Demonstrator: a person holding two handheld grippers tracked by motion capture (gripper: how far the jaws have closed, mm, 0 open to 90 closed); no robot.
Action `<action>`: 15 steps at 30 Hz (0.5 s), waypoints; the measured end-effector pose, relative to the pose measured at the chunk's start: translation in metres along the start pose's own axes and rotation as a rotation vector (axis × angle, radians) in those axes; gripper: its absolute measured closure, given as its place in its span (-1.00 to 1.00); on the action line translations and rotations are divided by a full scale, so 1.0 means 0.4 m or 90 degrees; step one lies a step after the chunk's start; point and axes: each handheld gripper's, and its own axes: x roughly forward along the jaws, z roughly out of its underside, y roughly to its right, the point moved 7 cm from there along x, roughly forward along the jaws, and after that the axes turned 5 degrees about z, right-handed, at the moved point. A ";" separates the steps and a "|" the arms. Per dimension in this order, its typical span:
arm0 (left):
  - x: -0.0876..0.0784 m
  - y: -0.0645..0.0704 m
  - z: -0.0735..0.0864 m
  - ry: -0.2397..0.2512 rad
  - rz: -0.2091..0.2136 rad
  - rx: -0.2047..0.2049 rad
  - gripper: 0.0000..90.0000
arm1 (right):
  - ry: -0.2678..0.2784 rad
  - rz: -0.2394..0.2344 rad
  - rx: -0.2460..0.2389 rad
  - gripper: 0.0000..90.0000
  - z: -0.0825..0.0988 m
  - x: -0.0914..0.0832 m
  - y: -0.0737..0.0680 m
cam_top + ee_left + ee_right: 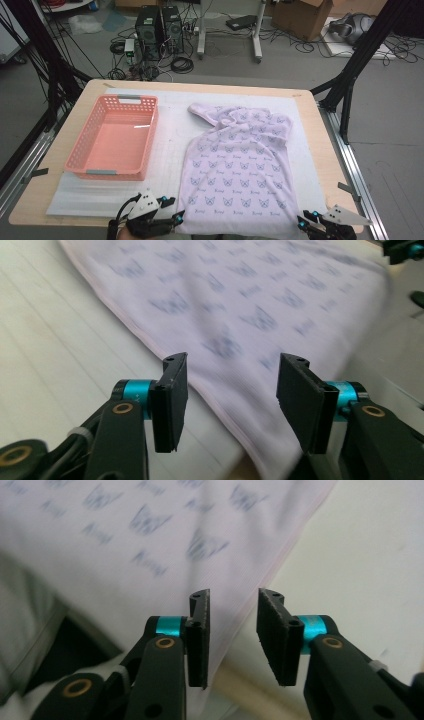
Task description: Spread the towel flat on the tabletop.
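Note:
A pale lilac cloth [235, 165] printed with small blue butterflies lies spread on the white foam mat [170, 145], its far end bunched up. My left gripper [176, 208] is at the cloth's near left corner. In the left gripper view its jaws [230, 385] stand open, with the cloth's hem [240, 300] lying past them untouched. My right gripper [306, 219] is at the near right corner. In the right gripper view it [232, 625] is open too, narrower, above the cloth's edge [150, 540] with nothing pinched.
A pink plastic basket [115, 142] stands on the left of the mat with nothing in it. The wooden table [55, 150] ends close on all sides. Black frame legs, computers and cables are on the floor beyond.

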 end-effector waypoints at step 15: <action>0.146 -0.135 -0.068 -0.052 -0.077 -0.061 -0.11 | 0.019 0.050 0.043 0.24 -0.091 0.154 0.066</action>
